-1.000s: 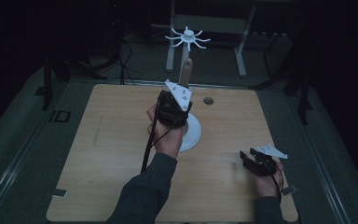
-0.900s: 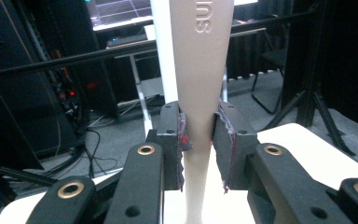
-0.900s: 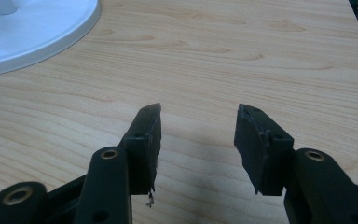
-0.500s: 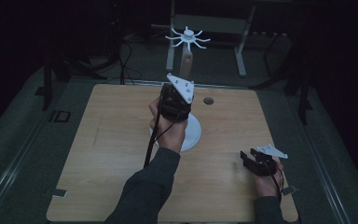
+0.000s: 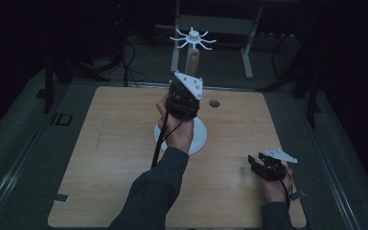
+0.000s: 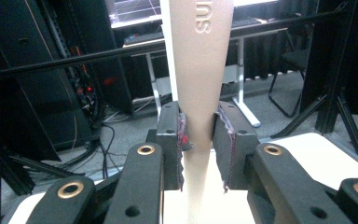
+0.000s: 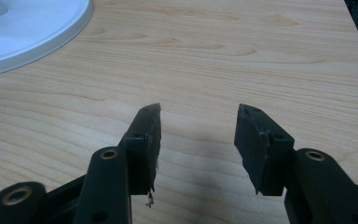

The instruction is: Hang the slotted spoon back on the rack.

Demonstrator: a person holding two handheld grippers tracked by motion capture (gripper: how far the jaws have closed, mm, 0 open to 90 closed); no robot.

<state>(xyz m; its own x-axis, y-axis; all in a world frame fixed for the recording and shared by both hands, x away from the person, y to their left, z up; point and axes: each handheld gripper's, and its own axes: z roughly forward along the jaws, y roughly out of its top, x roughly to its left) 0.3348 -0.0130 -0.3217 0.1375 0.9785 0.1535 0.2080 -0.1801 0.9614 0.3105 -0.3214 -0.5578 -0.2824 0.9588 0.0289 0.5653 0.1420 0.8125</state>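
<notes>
Since the earlier frame your left gripper [image 5: 188, 91] has lifted slightly toward the top of the high view, and the stand's tan post [image 5: 193, 58] now shows a little more above it; your right gripper [image 5: 264, 165] has not moved.

In the left gripper view, your left gripper [image 6: 199, 140] is clamped on the tan post [image 6: 198, 84], both pads pressing its sides. The post runs off the top of that frame, cutting raised lettering short.

In the high view, the post stands upper centre, topped by a white spoked hub [image 5: 192, 37]; your hand hides much of the stand's white round base [image 5: 197, 136].

Your right gripper [image 7: 198, 140] hovers lower right, its jaws apart with nothing between them, over the wooden table [image 7: 261, 56]. The base [image 7: 23, 28] is cut off at that view's upper left.
</notes>
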